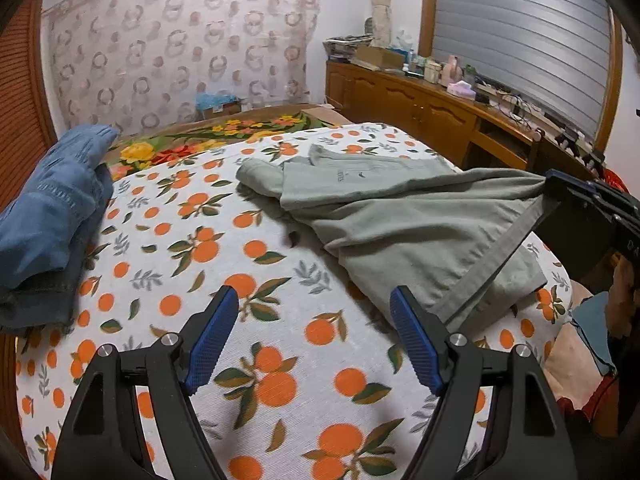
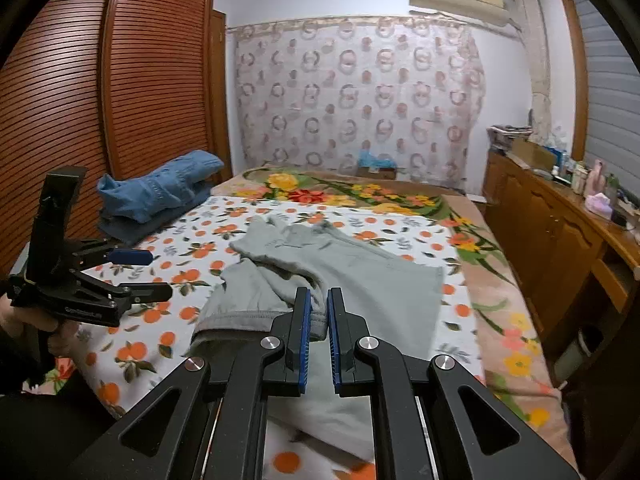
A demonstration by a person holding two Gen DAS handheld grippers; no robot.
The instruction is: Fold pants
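Grey-green pants (image 1: 400, 220) lie partly folded on the orange-print bedsheet (image 1: 240, 264); they also show in the right wrist view (image 2: 352, 280). My left gripper (image 1: 314, 300) is open and empty, low over the sheet just left of the pants' hem. It also shows in the right wrist view (image 2: 150, 274) at the left. My right gripper (image 2: 319, 300) is shut on the pants' hem band and holds that end lifted. In the left wrist view it (image 1: 554, 188) grips the cloth at the right edge.
Folded blue denim clothes (image 1: 52, 216) are stacked at the bed's left side (image 2: 160, 192). A floral blanket (image 2: 352, 194) covers the far end. A wooden sideboard (image 2: 560, 232) with clutter runs along the right; a slatted wardrobe (image 2: 100, 80) stands left.
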